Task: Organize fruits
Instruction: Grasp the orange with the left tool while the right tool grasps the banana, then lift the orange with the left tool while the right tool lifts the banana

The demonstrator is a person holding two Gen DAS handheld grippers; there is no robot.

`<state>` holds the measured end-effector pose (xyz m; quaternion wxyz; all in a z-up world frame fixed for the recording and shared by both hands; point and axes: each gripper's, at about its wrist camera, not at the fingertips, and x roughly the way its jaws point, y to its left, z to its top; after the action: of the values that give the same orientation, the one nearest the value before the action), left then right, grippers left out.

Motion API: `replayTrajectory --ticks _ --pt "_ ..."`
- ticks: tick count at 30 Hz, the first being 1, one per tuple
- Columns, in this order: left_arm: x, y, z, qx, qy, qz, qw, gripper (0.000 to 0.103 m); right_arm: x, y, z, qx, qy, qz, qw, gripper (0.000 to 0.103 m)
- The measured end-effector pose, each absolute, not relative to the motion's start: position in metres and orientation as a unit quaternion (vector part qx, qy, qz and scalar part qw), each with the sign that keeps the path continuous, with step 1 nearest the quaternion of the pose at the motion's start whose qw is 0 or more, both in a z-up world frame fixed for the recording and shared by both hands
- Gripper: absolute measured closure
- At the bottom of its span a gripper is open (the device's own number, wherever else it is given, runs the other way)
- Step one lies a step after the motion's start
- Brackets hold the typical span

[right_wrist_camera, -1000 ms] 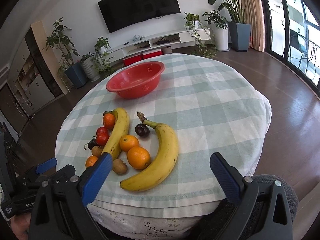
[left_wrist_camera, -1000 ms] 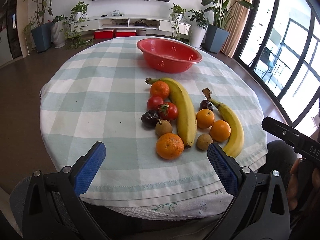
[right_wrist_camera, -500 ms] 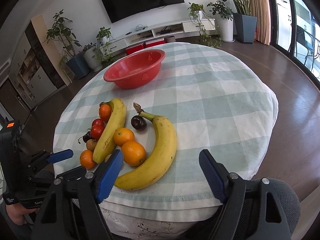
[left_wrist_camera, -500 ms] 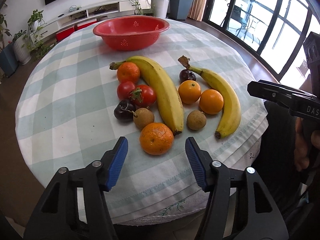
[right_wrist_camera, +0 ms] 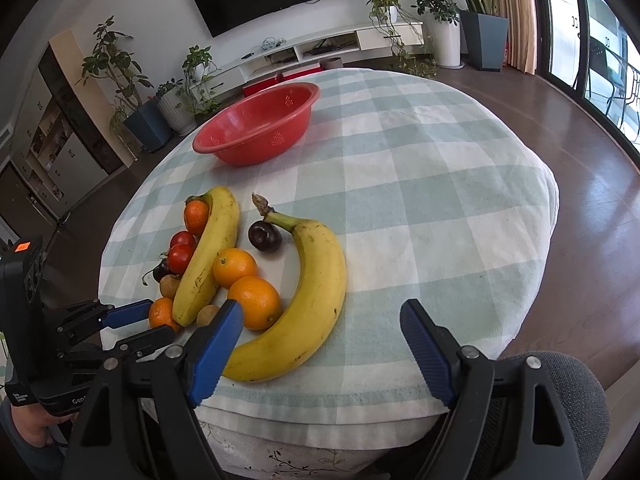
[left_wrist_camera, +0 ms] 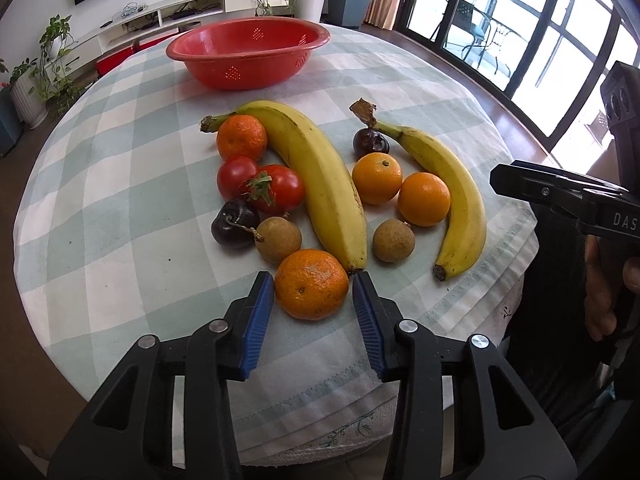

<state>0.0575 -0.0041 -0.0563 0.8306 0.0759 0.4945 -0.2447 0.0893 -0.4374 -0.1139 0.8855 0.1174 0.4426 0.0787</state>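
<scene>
Fruits lie bunched on the near half of the counter [left_wrist_camera: 120,152], and the closest one, a mandarin [left_wrist_camera: 311,284], sits at the tip of the long banana [left_wrist_camera: 316,176]. The left claw [left_wrist_camera: 314,312] brackets it: its jaws have just been closing, the blue pads hugging either side, though whether they press yet I cannot tell. Taking the nearest piece first seems sensible, since nothing blocks the approach. The right claw [right_wrist_camera: 320,344] hangs wide open over the tail of the second banana [right_wrist_camera: 308,300], gripping nothing, likely lining up its own pick. Beyond the pile waits the empty red colander bowl [left_wrist_camera: 248,50], presumably where everything goes.
</scene>
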Motion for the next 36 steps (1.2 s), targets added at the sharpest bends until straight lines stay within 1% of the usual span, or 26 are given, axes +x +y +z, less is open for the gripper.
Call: replayTrajectory --ticks 1,3,7,8,11,13,23,26,28,29,33,34,36 --pt "0.058 -0.004 -0.056 0.075 0.495 -0.245 0.83 0.065 0.089 -0.438 -0.114 0.119 0.442 0.077 0.886 0.013" --pt "0.058 -0.006 -0.056 0.081 0.494 -0.244 0.83 0.065 0.089 -0.437 -0.113 0.116 0.439 0.079 0.887 0.011" --pt "0.059 -0.011 -0.058 0.097 0.494 -0.236 0.831 0.065 0.089 -0.433 -0.113 0.109 0.441 0.085 0.887 0.011" --pt "0.06 -0.013 -0.06 0.097 0.496 -0.235 0.83 0.063 0.089 -0.432 -0.113 0.108 0.443 0.085 0.886 0.011" --pt "0.061 -0.017 -0.063 0.109 0.497 -0.237 0.827 0.063 0.09 -0.433 -0.114 0.108 0.444 0.084 0.885 0.011" --pt "0.061 -0.019 -0.066 0.115 0.499 -0.24 0.825 0.065 0.09 -0.434 -0.114 0.108 0.444 0.083 0.885 0.011" --pt "0.062 -0.009 -0.066 0.076 0.495 -0.254 0.827 0.067 0.093 -0.429 -0.118 0.095 0.451 0.082 0.884 0.013" --pt "0.059 -0.003 -0.059 0.062 0.487 -0.253 0.833 0.067 0.095 -0.427 -0.119 0.089 0.455 0.08 0.883 0.016" --pt "0.055 0.002 -0.055 0.055 0.483 -0.25 0.838 0.067 0.098 -0.427 -0.119 0.082 0.457 0.074 0.883 0.02" --pt "0.054 0.006 -0.054 0.051 0.482 -0.248 0.839 0.067 0.1 -0.427 -0.12 0.081 0.46 0.071 0.881 0.021" --pt "0.049 0.018 -0.053 0.036 0.482 -0.241 0.842 0.067 0.111 -0.43 -0.128 0.086 0.481 0.065 0.87 0.025" --pt "0.047 0.021 -0.054 0.031 0.483 -0.241 0.842 0.067 0.114 -0.43 -0.13 0.081 0.486 0.061 0.868 0.028" --pt "0.044 0.025 -0.055 0.024 0.482 -0.241 0.842 0.067 0.12 -0.428 -0.136 0.075 0.499 0.063 0.861 0.031"
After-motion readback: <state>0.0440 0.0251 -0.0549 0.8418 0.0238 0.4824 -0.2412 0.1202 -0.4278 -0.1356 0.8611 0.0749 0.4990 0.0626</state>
